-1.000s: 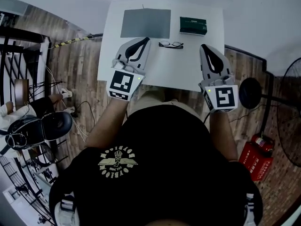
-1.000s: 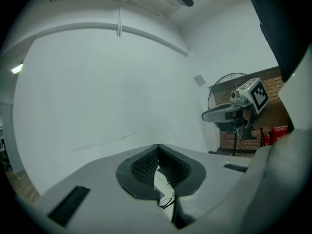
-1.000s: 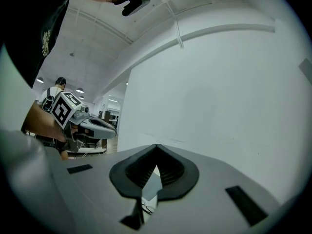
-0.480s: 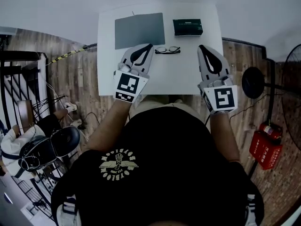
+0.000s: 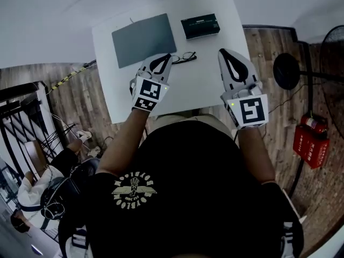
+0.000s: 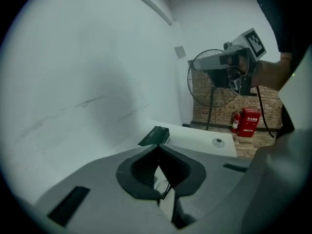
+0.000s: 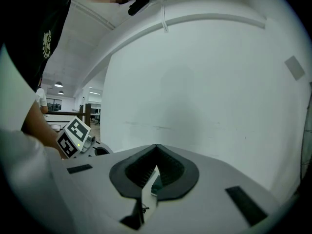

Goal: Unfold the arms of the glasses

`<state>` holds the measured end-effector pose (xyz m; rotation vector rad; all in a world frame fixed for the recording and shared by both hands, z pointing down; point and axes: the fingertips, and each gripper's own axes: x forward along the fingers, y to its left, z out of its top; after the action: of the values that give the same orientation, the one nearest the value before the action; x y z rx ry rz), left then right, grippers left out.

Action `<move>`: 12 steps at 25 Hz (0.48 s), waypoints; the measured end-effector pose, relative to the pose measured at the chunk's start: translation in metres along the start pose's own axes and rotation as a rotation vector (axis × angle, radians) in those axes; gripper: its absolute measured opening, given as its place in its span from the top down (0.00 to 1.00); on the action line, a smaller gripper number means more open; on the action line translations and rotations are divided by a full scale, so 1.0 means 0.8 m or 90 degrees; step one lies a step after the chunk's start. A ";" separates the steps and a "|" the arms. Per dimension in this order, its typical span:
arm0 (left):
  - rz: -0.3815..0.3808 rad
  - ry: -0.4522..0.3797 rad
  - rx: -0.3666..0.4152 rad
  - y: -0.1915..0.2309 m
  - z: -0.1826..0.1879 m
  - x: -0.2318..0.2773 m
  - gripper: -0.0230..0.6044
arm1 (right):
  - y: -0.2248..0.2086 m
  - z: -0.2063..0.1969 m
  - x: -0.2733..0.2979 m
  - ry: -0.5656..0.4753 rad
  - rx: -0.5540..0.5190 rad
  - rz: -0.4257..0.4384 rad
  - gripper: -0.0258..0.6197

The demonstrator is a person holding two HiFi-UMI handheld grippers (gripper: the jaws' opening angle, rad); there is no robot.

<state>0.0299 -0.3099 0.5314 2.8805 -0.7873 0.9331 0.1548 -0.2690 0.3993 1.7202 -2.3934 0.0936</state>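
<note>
Glasses (image 5: pixel 184 57) on the white table (image 5: pixel 207 85), 2 closed grippers near them.
The left gripper (image 5: pixel 167 56), jaws together on nothing, has its tip just beside the frame's left end; contact is hard to judge. The right gripper (image 5: pixel 222 51), also closed and empty, sits apart to the right. The glasses' arms are too small to make out. Beyond lie a dark case (image 5: pixel 200 26) and a grey mat (image 5: pixel 144 39).

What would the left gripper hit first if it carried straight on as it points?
Probably the glasses, lying just beyond the left gripper's shut tips on the table; depth is uncertain.
</note>
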 end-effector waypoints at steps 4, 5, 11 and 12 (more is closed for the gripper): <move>-0.043 0.050 0.025 -0.004 -0.037 0.046 0.95 | -0.009 -0.011 0.007 0.009 0.021 -0.020 0.96; -0.052 0.064 0.032 -0.005 -0.046 0.055 0.95 | -0.011 -0.016 0.007 0.016 0.023 -0.026 0.96; -0.118 0.154 0.072 -0.023 -0.101 0.100 0.95 | -0.022 -0.041 0.004 0.054 0.033 -0.058 0.96; -0.131 0.169 0.083 -0.028 -0.109 0.108 0.95 | -0.024 -0.044 0.002 0.058 0.036 -0.065 0.96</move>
<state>0.0529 -0.3155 0.6539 2.7851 -0.4147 1.3436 0.1765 -0.2713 0.4329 1.8180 -2.2546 0.2215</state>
